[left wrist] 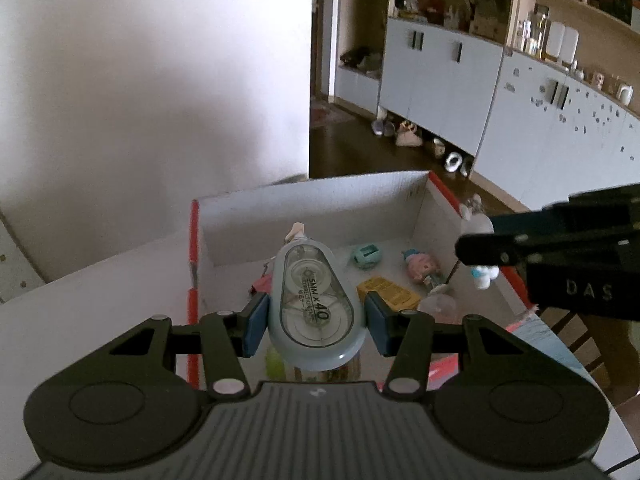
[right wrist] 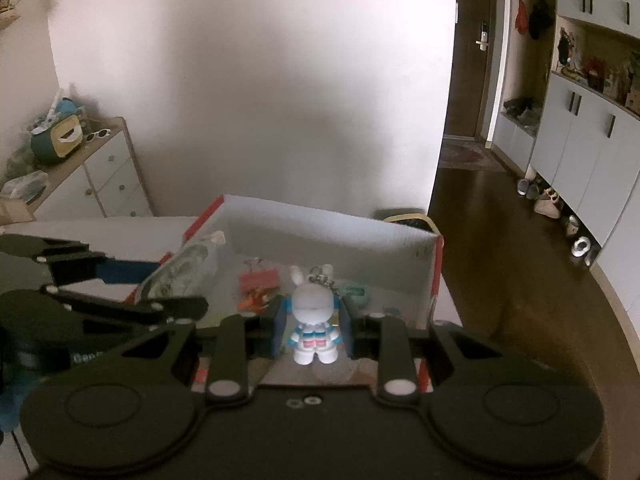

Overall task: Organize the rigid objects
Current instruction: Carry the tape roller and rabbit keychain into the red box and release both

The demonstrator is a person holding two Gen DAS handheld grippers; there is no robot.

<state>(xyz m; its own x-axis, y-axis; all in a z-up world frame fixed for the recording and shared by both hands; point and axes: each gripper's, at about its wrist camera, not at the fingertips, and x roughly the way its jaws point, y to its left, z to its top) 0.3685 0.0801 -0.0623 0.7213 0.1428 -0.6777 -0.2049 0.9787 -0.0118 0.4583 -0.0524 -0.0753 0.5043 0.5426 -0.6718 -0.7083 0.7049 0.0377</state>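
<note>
Left wrist view: close above the box [left wrist: 312,196], angled down into it, cupboards beyond on its right. Right wrist view: same box [right wrist: 328,220] from its right side, angled down, facing the wall. Shared: box interior, each other's gripper.

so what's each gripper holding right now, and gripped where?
Left gripper: correction tape dispenser, pads on its two long sides. Right gripper: white rabbit keychain figure, pads on the sides of its head and body.
</note>
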